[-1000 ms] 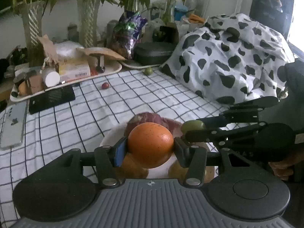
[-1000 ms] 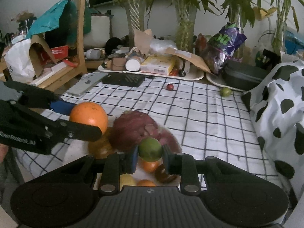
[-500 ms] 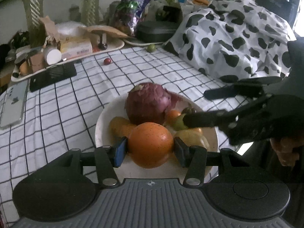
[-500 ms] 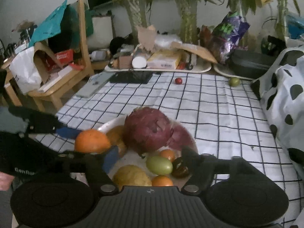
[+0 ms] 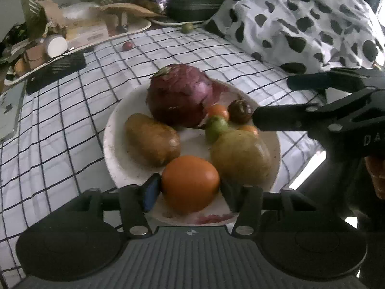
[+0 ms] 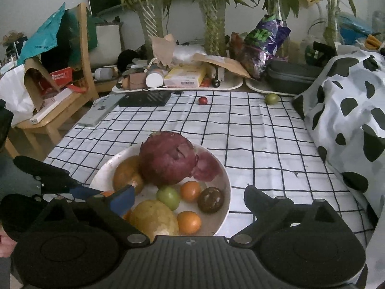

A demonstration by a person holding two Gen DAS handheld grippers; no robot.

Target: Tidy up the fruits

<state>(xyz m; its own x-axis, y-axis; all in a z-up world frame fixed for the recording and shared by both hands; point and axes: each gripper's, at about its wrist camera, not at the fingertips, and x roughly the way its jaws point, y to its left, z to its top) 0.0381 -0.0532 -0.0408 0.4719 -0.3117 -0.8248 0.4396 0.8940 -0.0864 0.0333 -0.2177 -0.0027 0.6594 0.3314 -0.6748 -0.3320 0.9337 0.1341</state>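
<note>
A white plate [image 5: 113, 130] [image 6: 222, 214] on the checked cloth holds a red cabbage [image 5: 178, 94] [image 6: 167, 160], a brown potato [image 5: 151, 138], a yellow-green fruit [image 5: 240, 156] [image 6: 154, 216], a green lime [image 5: 216, 126] [image 6: 168, 197], small oranges [image 6: 190, 190] and a dark fruit [image 6: 211, 200]. My left gripper [image 5: 190, 189] is shut on a large orange [image 5: 190, 183], low over the plate's near edge. My right gripper [image 6: 187, 197] is open and empty above the plate; it shows at the right of the left wrist view [image 5: 300, 101].
A small red fruit [image 6: 202, 100] and a green fruit [image 6: 271, 98] lie on the cloth at the far end. Cluttered trays [image 6: 178, 88], a black case [image 6: 291, 77], plant vases and a wooden chair [image 6: 55, 110] stand behind. A cow-print cloth [image 6: 349, 110] rises at the right.
My right gripper opened and let the green lime go onto the plate, then drew back. My left gripper lowered the large orange to the plate's near edge, still gripping it.
</note>
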